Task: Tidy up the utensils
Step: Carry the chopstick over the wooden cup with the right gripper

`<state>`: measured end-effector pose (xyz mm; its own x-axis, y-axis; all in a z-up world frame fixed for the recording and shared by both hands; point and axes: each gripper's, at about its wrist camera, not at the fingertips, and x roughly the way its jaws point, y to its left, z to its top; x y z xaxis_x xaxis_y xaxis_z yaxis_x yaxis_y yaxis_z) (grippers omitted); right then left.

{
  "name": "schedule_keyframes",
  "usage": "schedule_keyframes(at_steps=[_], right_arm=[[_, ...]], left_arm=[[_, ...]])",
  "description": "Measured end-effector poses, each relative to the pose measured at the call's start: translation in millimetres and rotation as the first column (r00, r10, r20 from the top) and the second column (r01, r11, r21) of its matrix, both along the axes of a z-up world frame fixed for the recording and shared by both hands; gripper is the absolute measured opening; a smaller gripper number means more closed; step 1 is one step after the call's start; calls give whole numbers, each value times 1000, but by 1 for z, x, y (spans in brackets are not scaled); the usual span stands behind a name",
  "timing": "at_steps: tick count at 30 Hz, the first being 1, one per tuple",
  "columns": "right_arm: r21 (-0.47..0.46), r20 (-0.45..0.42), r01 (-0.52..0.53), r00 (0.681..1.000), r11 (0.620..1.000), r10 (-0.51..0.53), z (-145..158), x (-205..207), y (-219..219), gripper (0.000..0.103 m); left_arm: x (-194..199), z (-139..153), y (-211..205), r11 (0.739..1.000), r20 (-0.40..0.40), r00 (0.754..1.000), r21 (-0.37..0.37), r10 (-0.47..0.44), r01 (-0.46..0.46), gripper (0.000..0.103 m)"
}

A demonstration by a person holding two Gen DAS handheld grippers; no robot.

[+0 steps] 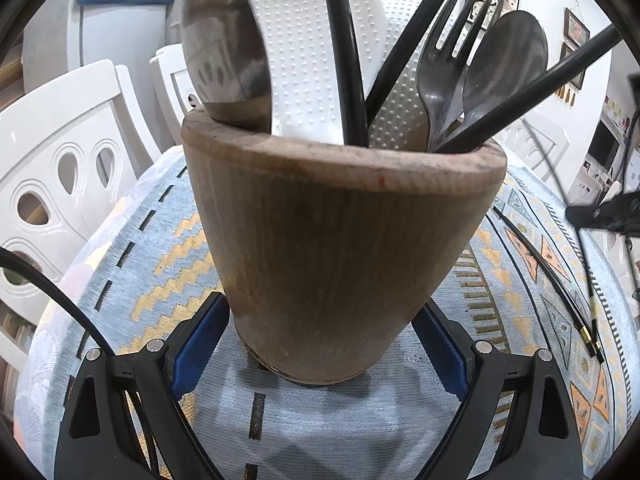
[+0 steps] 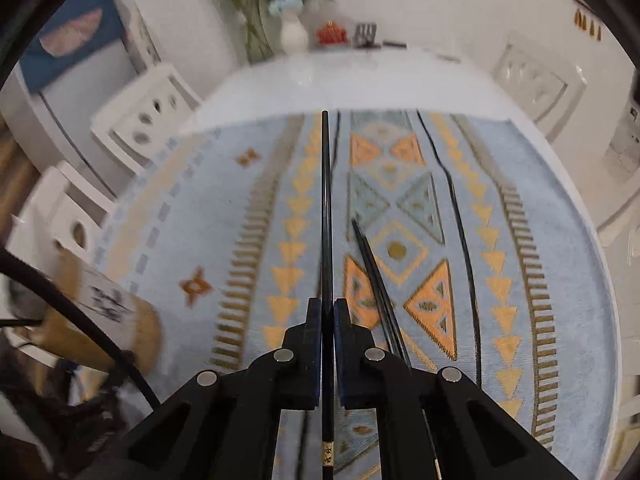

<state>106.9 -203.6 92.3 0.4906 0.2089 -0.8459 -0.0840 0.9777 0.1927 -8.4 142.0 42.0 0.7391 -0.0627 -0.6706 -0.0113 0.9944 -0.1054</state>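
Note:
A wooden utensil holder [image 1: 344,248] stands on the patterned tablecloth [image 1: 320,412], with my left gripper [image 1: 323,308] shut on its lower part, a blue pad on each side. In it are a metal spoon [image 1: 224,48], white dotted scoops [image 1: 304,60], a black fork [image 1: 444,68], a black spoon [image 1: 504,64] and black chopsticks [image 1: 344,40]. My right gripper [image 2: 327,304] is shut on one black chopstick [image 2: 326,200], which points straight ahead above the cloth. More chopsticks [image 2: 376,280] lie on the cloth just right of it. The holder [image 2: 108,312] shows blurred at the lower left.
White chairs [image 1: 60,168] stand along the table's left side. A white vase with flowers [image 2: 294,36] and small red and black items sit at the far end. Another black chopstick [image 1: 540,268] lies on the cloth to the holder's right. A black cable [image 2: 80,320] crosses the lower left.

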Motion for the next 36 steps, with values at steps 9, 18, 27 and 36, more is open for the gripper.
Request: schedule_keyframes(at_steps=[9,18,27,36], right_arm=[[121,123,-25,992,992,10,58,-22,0,5],[197,234,-142,968,970,94,115,-37,28,5],[245,368,-246,918,938,145,166,-50,61,5],[323,464,-355,867,877,180,190,-52,114,5]], left_arm=[[-3,5,2,1000,8,1000,0,3,-3,92],[-3,7,0,1000,8,1000,6,6,-6,92],[-3,6,-1,1000,7,1000,8,6,-6,92],[-3,6,0,1000,7,1000,8,5,-5,93]])
